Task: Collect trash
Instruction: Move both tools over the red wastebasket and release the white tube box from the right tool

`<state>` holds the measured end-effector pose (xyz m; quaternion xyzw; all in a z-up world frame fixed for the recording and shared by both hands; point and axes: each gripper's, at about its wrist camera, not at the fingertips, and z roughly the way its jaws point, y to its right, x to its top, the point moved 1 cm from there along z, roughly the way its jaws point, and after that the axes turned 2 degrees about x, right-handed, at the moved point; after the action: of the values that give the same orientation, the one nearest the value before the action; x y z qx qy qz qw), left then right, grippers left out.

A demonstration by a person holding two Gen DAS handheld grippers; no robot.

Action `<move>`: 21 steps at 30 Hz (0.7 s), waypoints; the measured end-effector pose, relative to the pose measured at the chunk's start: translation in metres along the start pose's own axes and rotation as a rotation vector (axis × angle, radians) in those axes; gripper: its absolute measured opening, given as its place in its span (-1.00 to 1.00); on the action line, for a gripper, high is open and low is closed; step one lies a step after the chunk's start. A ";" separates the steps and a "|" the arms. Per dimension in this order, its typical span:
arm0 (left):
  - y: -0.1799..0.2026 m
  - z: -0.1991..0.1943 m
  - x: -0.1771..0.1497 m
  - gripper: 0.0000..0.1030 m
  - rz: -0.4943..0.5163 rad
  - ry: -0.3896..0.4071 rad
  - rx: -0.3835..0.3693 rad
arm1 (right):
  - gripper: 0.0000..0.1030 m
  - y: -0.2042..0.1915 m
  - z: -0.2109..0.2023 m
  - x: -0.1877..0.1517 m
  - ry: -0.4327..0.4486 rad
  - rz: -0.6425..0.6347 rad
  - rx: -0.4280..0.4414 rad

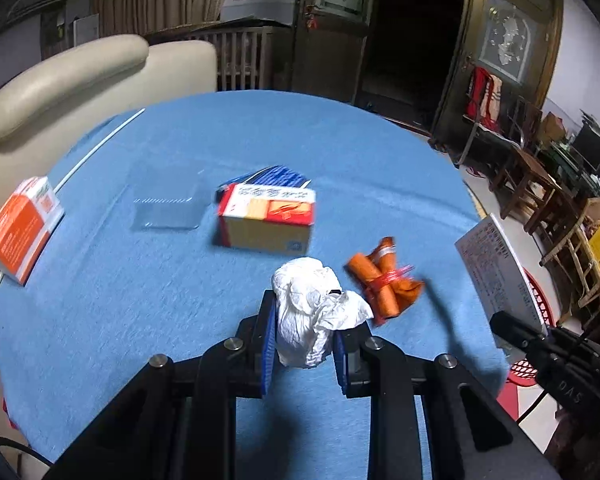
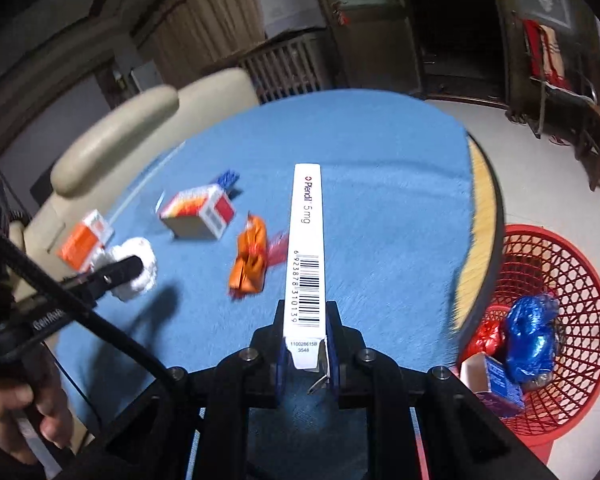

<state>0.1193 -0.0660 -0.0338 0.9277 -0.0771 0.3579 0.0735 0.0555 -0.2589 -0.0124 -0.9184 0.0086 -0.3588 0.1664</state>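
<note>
Crumpled white tissue wad (image 1: pixel 314 312) pinched in left gripper (image 1: pixel 306 334), lower centre, above blue cloth-covered round table (image 1: pixel 140 300). Right gripper (image 2: pixel 306 354) clamped on long white Plendil carton (image 2: pixel 306 248), barcode side up. Table edge curves down right of frame; red mesh basket (image 2: pixel 572 280) just past it, already holding blue foil wrapper (image 2: pixel 530 340). Open cloth stretch centre-right; orange wrapper bundle (image 1: pixel 384 284) close by tissue.

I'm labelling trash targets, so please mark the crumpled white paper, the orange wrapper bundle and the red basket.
crumpled white paper (image 1: pixel 312 312), left wrist view, middle of the wad.
orange wrapper bundle (image 2: pixel 250 260), right wrist view, centre of the bundle.
red basket (image 2: pixel 580 280), right wrist view, inner lattice wall.
</note>
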 end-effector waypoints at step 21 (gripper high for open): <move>0.152 0.000 0.015 -0.50 0.244 -0.002 -0.177 | -0.67 0.106 -0.088 -0.009 0.152 0.211 -0.176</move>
<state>0.1004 -0.2156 -0.0119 0.9016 -0.2206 0.3552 0.1107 0.0016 -0.3844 0.0092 -0.8937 0.1489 -0.4056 0.1209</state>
